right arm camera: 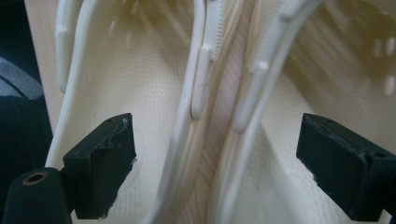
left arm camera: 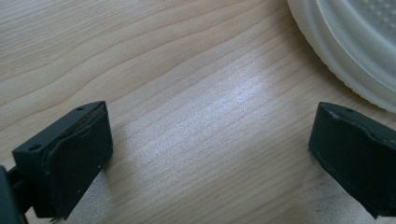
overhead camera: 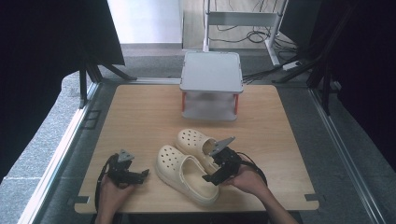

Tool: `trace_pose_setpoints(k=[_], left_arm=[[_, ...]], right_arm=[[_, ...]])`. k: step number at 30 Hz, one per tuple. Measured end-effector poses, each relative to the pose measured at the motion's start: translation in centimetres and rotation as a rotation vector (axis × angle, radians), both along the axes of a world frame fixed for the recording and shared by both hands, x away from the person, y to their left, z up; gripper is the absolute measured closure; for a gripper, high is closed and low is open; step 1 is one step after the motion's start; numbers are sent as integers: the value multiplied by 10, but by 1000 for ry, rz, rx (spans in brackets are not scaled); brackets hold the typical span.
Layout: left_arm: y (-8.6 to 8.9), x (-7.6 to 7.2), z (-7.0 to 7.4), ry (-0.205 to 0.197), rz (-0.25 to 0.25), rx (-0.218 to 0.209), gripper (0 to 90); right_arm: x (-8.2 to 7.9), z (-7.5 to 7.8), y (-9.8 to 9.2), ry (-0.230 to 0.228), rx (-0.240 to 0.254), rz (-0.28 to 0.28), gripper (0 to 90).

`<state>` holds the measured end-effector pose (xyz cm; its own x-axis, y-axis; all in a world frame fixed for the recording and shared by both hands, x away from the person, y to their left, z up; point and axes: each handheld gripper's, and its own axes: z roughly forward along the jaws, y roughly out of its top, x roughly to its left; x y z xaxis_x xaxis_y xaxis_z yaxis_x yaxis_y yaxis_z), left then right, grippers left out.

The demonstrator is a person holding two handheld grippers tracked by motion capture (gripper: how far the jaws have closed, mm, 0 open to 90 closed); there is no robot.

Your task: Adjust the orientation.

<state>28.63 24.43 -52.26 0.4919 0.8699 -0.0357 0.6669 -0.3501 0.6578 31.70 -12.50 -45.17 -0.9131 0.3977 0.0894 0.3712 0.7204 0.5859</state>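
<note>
My right gripper [right arm camera: 217, 163] has its fingers spread apart and grasping nothing: they straddle the inner side walls of both clogs, one finger [right arm camera: 100, 165] over the footbed of one clog, the other over the footbed of its mate, with a thin strip of worktop showing between the two walls. From above, that gripper [overhead camera: 212, 178] sits low over the heel ends of the pair, my hand behind it near the front edge of the worktop.

My left gripper [left arm camera: 210, 158] is released too, its fingers wide with only bare wood between them; the ribbed rim of the near clog [left arm camera: 355, 46] lies just beyond one finger, not touching it. From above it [overhead camera: 142, 173] rests near the front left of the worktop, just beside that clog.

The near clog [overhead camera: 187, 175] and the far clog [overhead camera: 194, 141] lie side by side in the middle front of the worktop [overhead camera: 140, 112], toes pointing away to the left, their walls close together. Open wood runs all around them, widest to the left and back. At the back edge stands a grey lidded box [overhead camera: 211, 84], lid on, well apart from the clogs; I cannot tell what is inside.
</note>
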Motion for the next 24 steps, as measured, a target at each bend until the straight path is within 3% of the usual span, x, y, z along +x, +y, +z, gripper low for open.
trace_pose_setpoints(k=[7,12,24], left_arm=[[0,0,0,0,1,-1,0],[0,0,0,-1,2,-2,0],[0,0,0,-2,3,-3,0]], right_arm=[[2,-10,20,-3,-26,-27,139],[9,-15,33,24,-30,-52,149],[25,-16,56,7,-32,-135,374]])
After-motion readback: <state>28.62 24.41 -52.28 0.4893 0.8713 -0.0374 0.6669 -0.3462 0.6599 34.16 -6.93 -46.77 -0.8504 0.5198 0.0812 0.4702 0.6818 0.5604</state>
